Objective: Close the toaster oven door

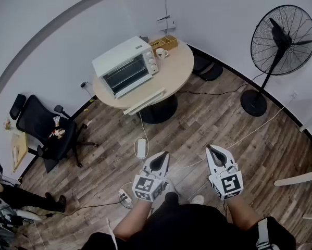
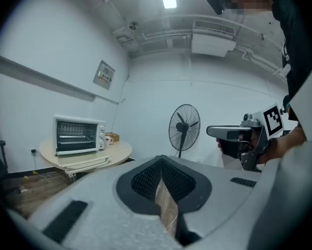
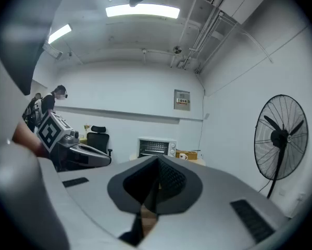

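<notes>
A white toaster oven stands on a round wooden table by the far wall, its dark glass front turned toward me. At this distance I cannot tell how its door stands. The left gripper view shows the toaster oven small at the left, and in the right gripper view the oven is far off at the centre. My left gripper and right gripper hover side by side over the floor, well short of the table. Both are shut with nothing between the jaws.
A long white flat object lies at the table's near edge; a mug and wooden box sit beside the oven. A black standing fan stands right, an office chair left. Power strips and cables lie on the floor.
</notes>
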Tool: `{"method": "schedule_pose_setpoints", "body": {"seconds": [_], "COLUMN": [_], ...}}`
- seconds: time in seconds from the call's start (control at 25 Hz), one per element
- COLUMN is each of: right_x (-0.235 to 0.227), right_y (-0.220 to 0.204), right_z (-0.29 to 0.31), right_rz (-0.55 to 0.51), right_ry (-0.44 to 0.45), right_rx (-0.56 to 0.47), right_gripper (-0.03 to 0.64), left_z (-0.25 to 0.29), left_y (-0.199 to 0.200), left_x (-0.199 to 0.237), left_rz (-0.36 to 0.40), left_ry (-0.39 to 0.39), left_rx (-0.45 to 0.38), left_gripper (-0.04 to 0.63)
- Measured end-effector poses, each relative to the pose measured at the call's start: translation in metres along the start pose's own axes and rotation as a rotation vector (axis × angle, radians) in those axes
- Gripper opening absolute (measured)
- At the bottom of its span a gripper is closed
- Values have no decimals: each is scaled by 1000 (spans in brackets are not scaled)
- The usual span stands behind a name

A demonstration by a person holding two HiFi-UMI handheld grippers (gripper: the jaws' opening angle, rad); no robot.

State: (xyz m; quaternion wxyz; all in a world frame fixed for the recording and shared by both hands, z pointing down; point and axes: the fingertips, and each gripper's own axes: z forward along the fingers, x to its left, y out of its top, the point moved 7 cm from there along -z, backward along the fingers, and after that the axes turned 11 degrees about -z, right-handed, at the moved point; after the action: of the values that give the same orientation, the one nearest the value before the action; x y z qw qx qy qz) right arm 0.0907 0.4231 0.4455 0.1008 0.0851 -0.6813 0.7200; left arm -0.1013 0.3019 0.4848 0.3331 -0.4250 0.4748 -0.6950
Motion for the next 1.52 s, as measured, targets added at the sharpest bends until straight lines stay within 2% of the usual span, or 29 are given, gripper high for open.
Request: {"method": "schedule_pose_setpoints", "body": {"seconds": [0.6,0.72,0.92,1.4,1.52], "right_x": [-9,-6,1,25,35], "right_y": [-4,0,10,25,29], "right_z": [55,76,110,200,216], "right_rz": [49,63,28,41,14], "right_ry": [26,60,105,105,94], "right_rx": [12,-4,-5,19,19], "right_gripper": [-1,-2,-1,-1,-2], "left_z": [10,12,19,28,22], "left_y": [18,21,24,52,54], "left_x": [41,59,87,177,196], "left_rz": [9,5,-13,-28,-23], "left_ry": [50,66,75,79,86], "left_rx": [-4,-4,7,-5,7], "left_gripper": [3,3,3,3,3]}}
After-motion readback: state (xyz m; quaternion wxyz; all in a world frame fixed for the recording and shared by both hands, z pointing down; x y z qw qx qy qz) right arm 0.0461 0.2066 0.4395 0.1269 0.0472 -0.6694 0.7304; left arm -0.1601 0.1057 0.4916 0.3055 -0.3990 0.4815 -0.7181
